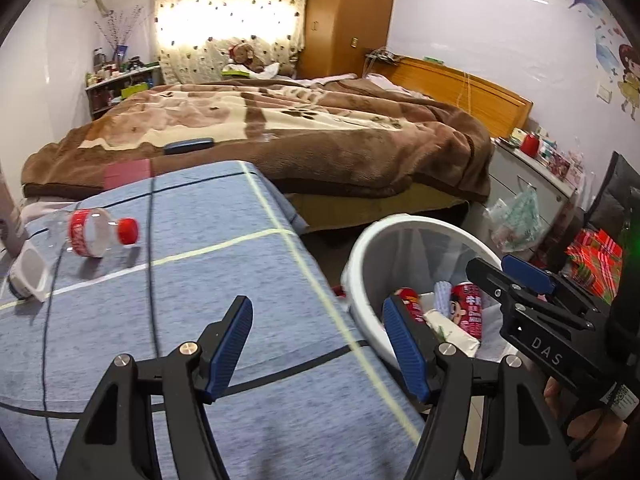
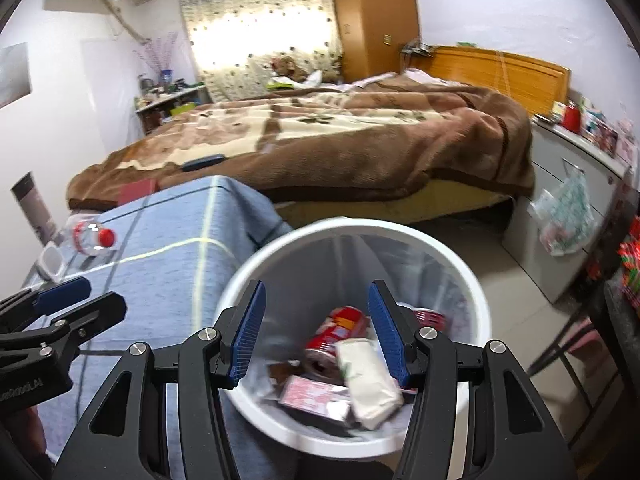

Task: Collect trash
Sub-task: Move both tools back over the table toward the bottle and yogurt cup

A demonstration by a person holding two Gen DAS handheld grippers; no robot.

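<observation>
A clear plastic bottle [image 1: 96,236] [image 2: 94,238] with a red cap and red label lies on its side on the blue-grey tablecloth [image 1: 200,280]. Beside it, at the far left, stands a white cup-like container [image 1: 30,276] [image 2: 52,262]. My left gripper [image 1: 316,308] [image 2: 86,298] hangs open over the cloth with nothing between its fingers. A white bin [image 1: 372,248] [image 2: 280,248] stands on the floor by the table's right edge. It holds red cans [image 2: 340,328] [image 1: 466,308], a white packet [image 2: 368,380] and a pink carton [image 2: 316,396]. Over the bin, my right gripper [image 2: 317,286] [image 1: 500,270] is open and empty.
A bed with a brown blanket [image 1: 300,136] fills the room behind the table. A grey cabinet [image 2: 560,208] with a plastic bag [image 2: 568,216] hanging on it stands to the right. A dark chair [image 2: 600,340] and red-green packets [image 1: 596,260] sit at the right edge.
</observation>
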